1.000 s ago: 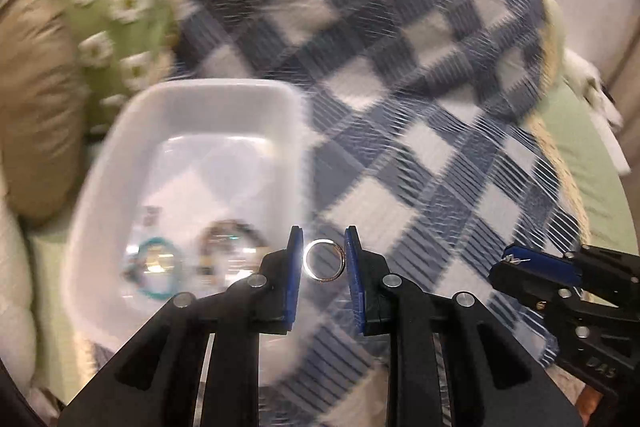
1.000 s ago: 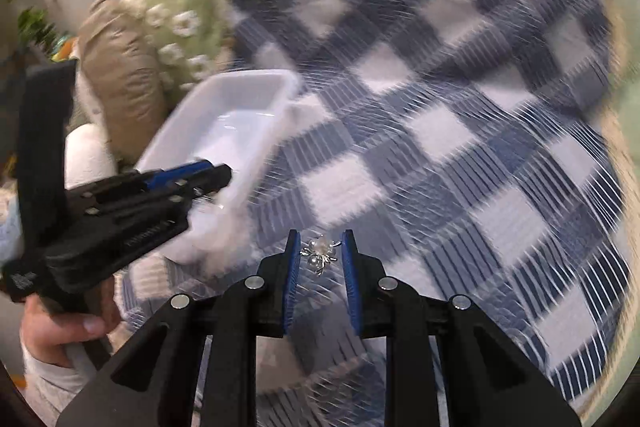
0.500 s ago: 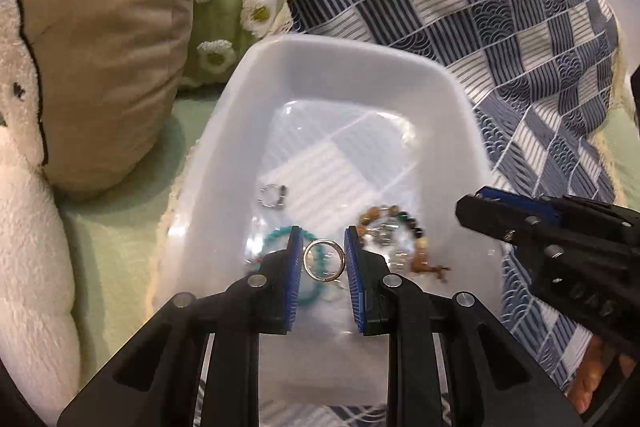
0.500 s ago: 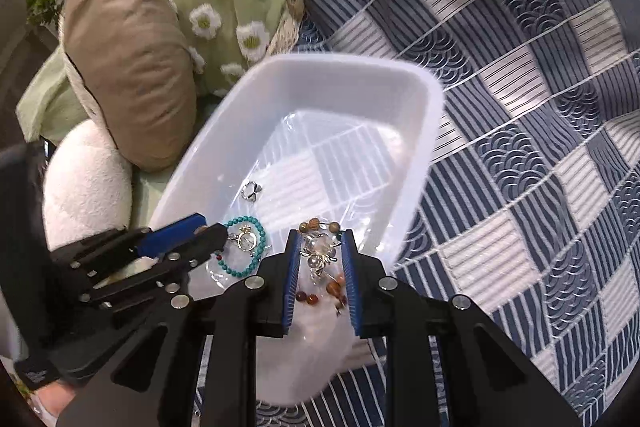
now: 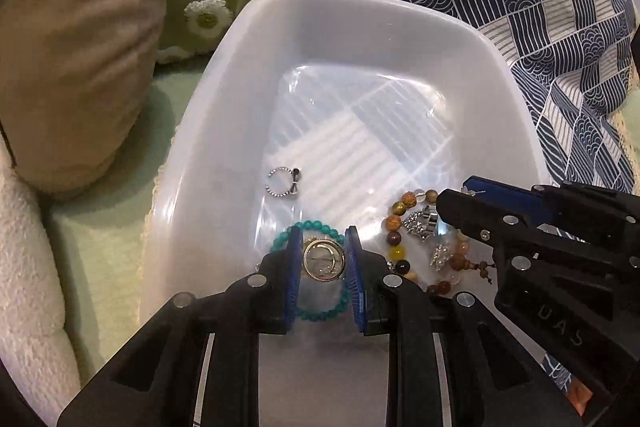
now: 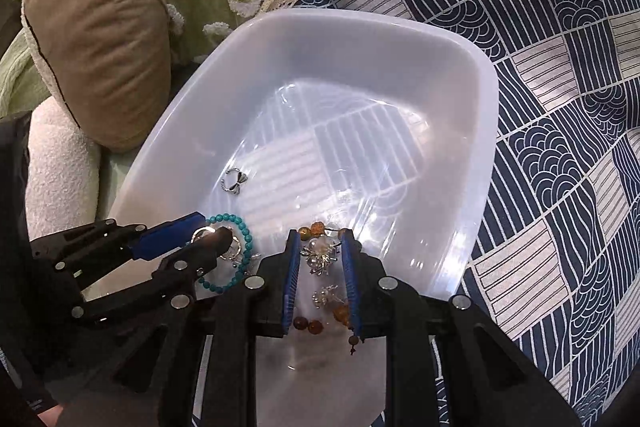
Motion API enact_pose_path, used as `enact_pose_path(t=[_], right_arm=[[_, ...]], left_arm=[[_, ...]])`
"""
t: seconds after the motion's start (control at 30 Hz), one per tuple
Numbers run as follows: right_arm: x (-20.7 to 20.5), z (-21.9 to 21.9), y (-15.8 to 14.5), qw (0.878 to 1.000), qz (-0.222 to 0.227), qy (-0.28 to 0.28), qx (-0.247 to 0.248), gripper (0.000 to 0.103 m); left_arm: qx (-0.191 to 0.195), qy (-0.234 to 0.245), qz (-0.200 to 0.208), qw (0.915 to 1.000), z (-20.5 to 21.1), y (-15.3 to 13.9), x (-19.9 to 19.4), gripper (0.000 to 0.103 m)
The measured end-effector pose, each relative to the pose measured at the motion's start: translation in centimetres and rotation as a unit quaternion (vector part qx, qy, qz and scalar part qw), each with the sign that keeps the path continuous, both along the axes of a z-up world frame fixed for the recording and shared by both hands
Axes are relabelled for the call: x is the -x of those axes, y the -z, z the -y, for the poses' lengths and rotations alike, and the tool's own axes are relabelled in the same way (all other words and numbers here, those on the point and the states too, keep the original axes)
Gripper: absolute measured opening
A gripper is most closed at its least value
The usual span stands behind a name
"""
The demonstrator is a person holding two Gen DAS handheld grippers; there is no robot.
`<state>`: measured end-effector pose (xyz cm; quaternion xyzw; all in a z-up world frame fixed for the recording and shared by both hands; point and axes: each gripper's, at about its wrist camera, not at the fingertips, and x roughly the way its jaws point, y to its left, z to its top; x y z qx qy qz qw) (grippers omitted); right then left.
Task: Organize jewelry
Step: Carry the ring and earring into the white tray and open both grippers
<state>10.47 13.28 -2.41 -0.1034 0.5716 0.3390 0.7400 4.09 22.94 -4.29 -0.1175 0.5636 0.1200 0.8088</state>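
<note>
Over the translucent white plastic bin (image 5: 224, 131), left gripper (image 5: 323, 263) clamps a round gold ring (image 5: 324, 261) and right gripper (image 6: 320, 259) a silver flower charm (image 6: 318, 257) (both unreleased), joining bracelets already deposited inside.

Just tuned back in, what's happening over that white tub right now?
A person is working two handheld tools over the white tub on the patterned blanket. The left tool grips a gold ring above the turquoise bracelet; the right tool grips a silver charm over the brown bead bracelet. A small silver ring already lies in the tub. Neither piece is released yet.
</note>
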Motion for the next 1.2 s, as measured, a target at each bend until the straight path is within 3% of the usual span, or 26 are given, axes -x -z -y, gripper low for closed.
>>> enact_pose_path(t=[0.3, 0.4, 0.47, 0.53, 0.6, 0.9, 1.03, 1.13, 1.2], right_arm=[[-0.1, -0.4, 0.2, 1.0, 0.0, 0.003, 0.009, 0.022], [0.0, -0.4, 0.4, 1.0, 0.0, 0.004, 0.01, 0.022], [0.1, -0.4, 0.4, 1.0, 0.001, 0.002, 0.013, 0.022], [0.1, -0.5, 0.5, 1.0, 0.001, 0.001, 0.016, 0.022], [0.2, -0.6, 0.6, 1.0, 0.017, 0.002, 0.009, 0.022], [0.3, 0.1, 0.5, 1.0, 0.01, 0.013, 0.008, 0.024], [0.5, 0.9, -0.6, 1.0, 0.02, 0.019, 0.002, 0.032], [0.9, 1.8, -2.0, 0.999, 0.033, 0.02, -0.011, 0.049], [1.3, 2.5, -3.2, 0.998, 0.051, 0.019, -0.016, 0.06]], left_arm=[[-0.009, -0.008, -0.002, 0.9999, -0.7, -0.5, 0.2, 0.021], [-0.008, -0.018, 0.0, 0.9998, -1.1, -0.6, 0.3, 0.031], [-0.009, -0.022, 0.004, 0.9997, -1.3, -0.9, 0.5, 0.047], [-0.007, -0.024, 0.012, 0.9996, -1.5, -1.4, 0.7, 0.053], [-0.004, -0.025, 0.019, 0.9995, -1.5, -1.7, 0.8, 0.055], [0.002, -0.021, 0.02, 0.9996, -1.5, -2.1, 0.8, 0.058], [0.007, -0.025, 0.027, 0.9993, -1.7, -2.5, 1.1, 0.059], [0.005, -0.027, 0.033, 0.9991, -1.7, -2.9, 1.3, 0.062], [-0.007, -0.028, 0.038, 0.9989, -1.6, -3.4, 1.4, 0.072]])
